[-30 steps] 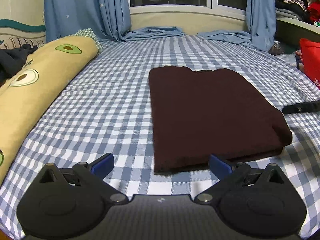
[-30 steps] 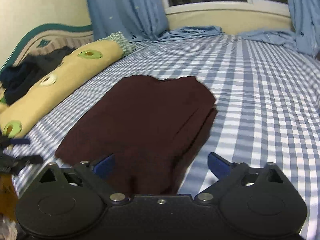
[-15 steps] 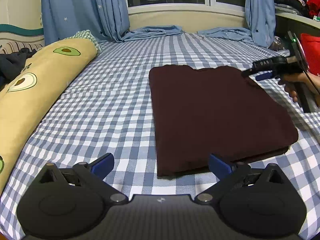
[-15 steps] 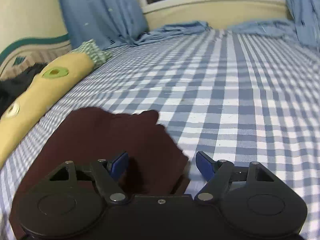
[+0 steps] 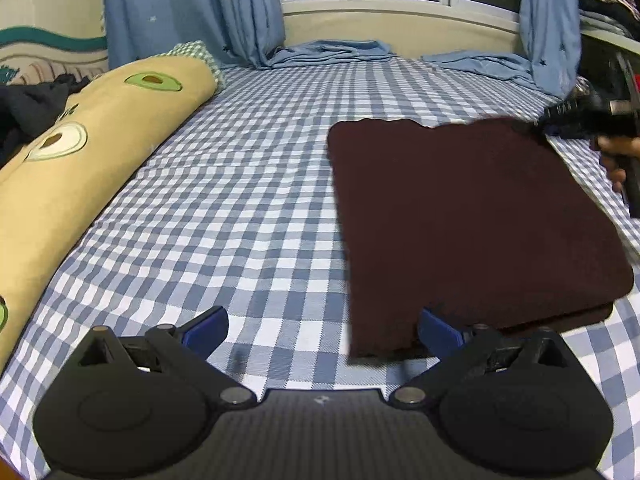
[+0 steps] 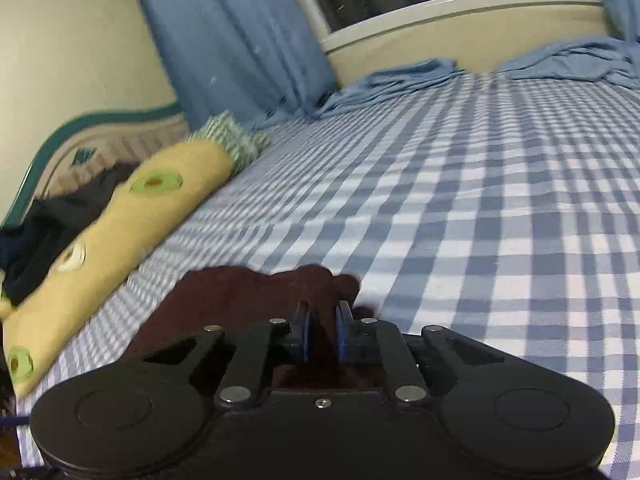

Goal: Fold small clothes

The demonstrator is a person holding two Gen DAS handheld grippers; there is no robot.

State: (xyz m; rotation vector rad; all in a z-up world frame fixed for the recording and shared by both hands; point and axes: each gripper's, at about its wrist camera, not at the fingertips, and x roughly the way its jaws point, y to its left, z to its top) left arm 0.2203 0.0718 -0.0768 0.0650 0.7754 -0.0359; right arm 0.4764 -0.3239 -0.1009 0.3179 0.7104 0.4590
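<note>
a: where is the dark maroon folded knit garment (image 5: pixel 460 216) lying?

b: it is lying flat on the blue and white checked bedsheet (image 5: pixel 240 208), right of the middle in the left wrist view, well apart from the long yellow avocado-print bolster pillow (image 5: pixel 80 168) running along the left side. it is looking like a neat rectangle of at least 2 layers, judging by the lower edge peeking out at the near right corner.

a: what is the left gripper (image 5: pixel 322 330) doing?

b: it is hovering low at the near edge with its blue-tipped fingers (image 5: pixel 206 326) spread wide and gripping nothing. its right finger is sitting at the garment's near left corner; whether it is touching the cloth i cannot tell.

a: and the right gripper (image 6: pixel 321 334)?

b: its jaws are drawn narrow, with dark maroon cloth bunching between the blue pads (image 6: pixel 303 336), so it is pinching the garment (image 6: pixel 256 292) at its far right corner. in the left wrist view it is showing as a blurred black tool (image 5: pixel 576 120) at that same corner, with the person's hand (image 5: pixel 618 156) behind it.

a: why there?

b: i am judging that taking the far edge is setting up 1 more fold, bringing that end toward the near one, while the wide left gripper is waiting to take the other corner.

a: any risk?

b: with only 1 corner pinched, the layers are likely to slide apart.
</note>
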